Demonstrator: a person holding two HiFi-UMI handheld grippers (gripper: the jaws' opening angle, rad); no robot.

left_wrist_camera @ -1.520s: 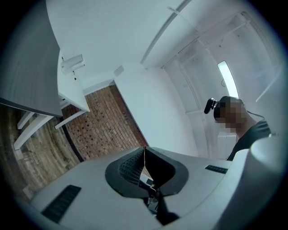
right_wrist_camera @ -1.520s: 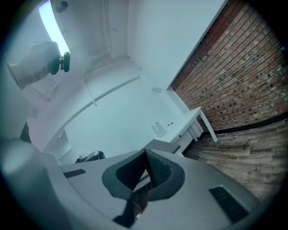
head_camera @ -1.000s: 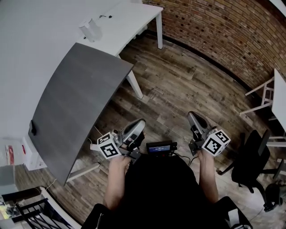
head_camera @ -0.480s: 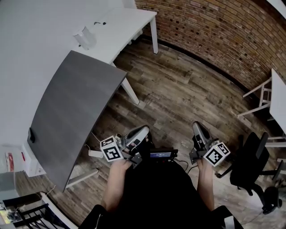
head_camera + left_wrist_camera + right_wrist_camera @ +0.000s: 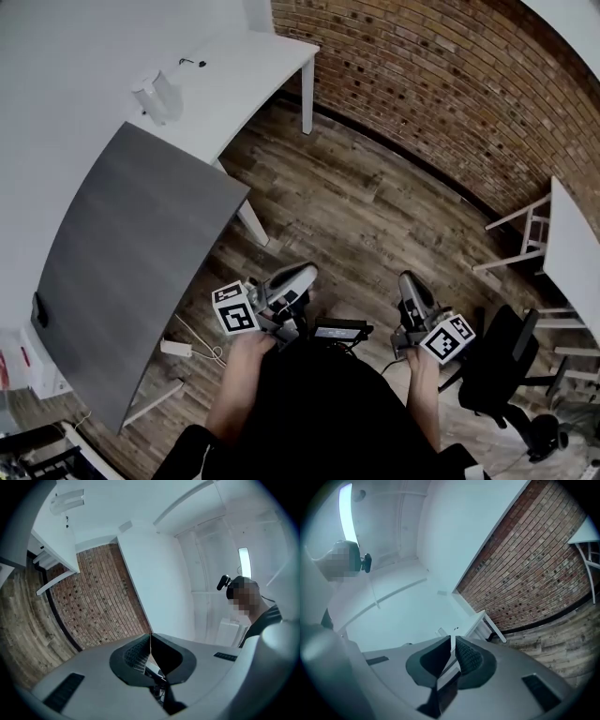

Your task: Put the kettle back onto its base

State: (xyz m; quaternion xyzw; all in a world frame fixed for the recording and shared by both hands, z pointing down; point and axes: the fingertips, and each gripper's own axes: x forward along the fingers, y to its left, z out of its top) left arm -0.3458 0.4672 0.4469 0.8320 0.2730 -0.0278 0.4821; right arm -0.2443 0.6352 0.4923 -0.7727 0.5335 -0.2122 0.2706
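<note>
No kettle or base is clearly in view. A small white object [image 5: 155, 94] stands on the far white table [image 5: 234, 75], too small to identify. Both grippers are held close to the person's body, over the wooden floor. My left gripper [image 5: 305, 272] is shut with nothing between its jaws; the left gripper view shows its tips [image 5: 150, 634] meeting, tilted up at a brick wall and a white wall. My right gripper [image 5: 406, 278] is also shut and empty [image 5: 453, 638], pointing level toward a white table [image 5: 480, 620] by the brick wall.
A grey table [image 5: 122, 253] stands at the left, in front of the white table. The brick wall [image 5: 450, 84] runs along the back. A black office chair [image 5: 502, 361] and another white table [image 5: 572, 253] are at the right. A power strip [image 5: 176, 349] lies on the floor.
The whole view has swung: both tables slid left and the brick wall came nearer. Both grippers stayed shut near the body, carried along with the person.
</note>
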